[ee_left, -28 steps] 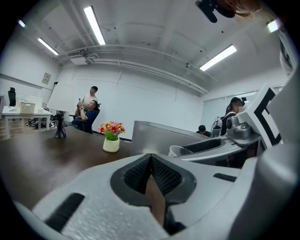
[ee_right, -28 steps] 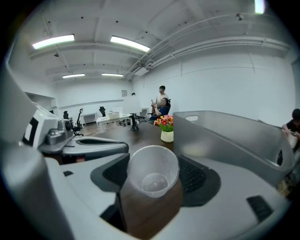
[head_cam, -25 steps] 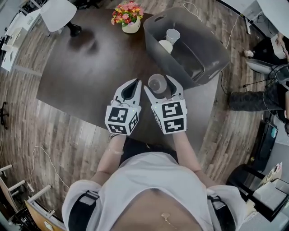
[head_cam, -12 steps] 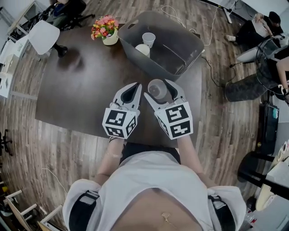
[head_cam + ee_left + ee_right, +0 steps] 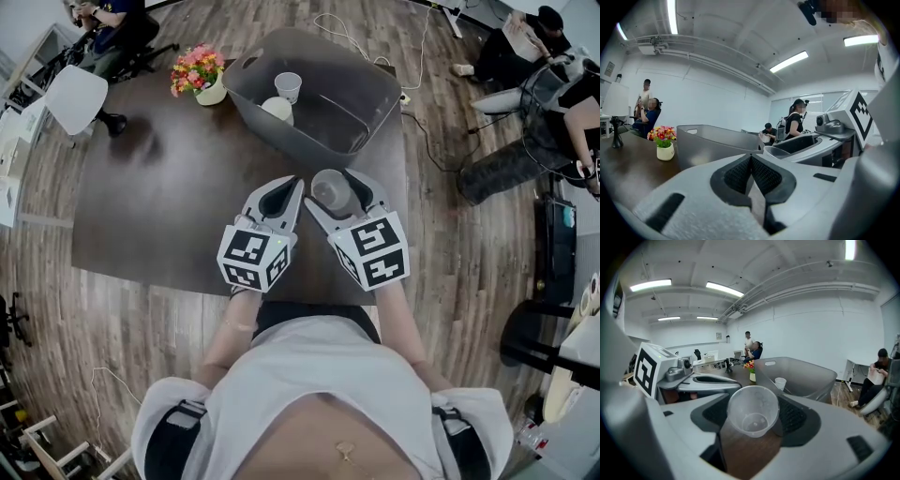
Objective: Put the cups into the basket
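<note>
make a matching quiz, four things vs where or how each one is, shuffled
1 clear plastic cup
2 white paper cup
3 white pot of colourful flowers
4 left hand-held gripper

a inside grey plastic basket
b shut, empty
c on dark wooden table beside the basket
d gripped by right hand-held gripper

Pairs: 1-d, 2-a, 3-c, 4-b

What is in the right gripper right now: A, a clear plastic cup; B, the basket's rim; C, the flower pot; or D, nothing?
A: the right gripper has its jaws pressed on both sides of a clear plastic cup, short of the basket.
</note>
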A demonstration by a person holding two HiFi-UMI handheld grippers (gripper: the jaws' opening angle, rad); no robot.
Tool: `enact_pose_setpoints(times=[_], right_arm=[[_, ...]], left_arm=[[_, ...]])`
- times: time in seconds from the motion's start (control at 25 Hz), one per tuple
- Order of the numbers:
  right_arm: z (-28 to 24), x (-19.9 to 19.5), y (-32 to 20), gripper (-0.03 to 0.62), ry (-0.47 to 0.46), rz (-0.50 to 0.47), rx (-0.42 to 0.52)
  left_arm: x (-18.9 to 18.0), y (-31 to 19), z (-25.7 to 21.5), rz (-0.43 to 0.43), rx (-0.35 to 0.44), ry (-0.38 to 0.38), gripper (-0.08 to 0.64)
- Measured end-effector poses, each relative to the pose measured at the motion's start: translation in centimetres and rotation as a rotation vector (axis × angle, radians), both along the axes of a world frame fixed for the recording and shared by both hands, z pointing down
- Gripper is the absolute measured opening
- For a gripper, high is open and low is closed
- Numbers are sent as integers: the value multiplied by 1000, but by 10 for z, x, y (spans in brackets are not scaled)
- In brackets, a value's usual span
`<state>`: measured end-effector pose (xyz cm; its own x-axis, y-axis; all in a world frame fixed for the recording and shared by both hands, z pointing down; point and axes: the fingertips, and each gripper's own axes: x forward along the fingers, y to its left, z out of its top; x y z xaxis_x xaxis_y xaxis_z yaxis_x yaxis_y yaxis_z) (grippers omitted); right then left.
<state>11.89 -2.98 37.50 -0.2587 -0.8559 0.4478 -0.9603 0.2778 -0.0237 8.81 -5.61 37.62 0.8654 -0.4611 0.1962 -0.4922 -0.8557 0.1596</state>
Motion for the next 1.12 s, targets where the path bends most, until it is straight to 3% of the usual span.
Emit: enact_pose_setpoints(times=[0.36,0.56,0.84,1.12], right_arm=[[-36,11,-10,327,-23,-73,24],[-71,26,-30,327,-83,-113,58],[-97,45,-62,327,-26,-128,65],[-105,58,-92,327,-60,-116,59]], left_arm=[[3,-17,-25,34,24,-13,11],[10,-32,-42,79,42,-41,11],[26,-62,-68,101,82,-39,11],[36,-86,-79,99,88,-21,11]])
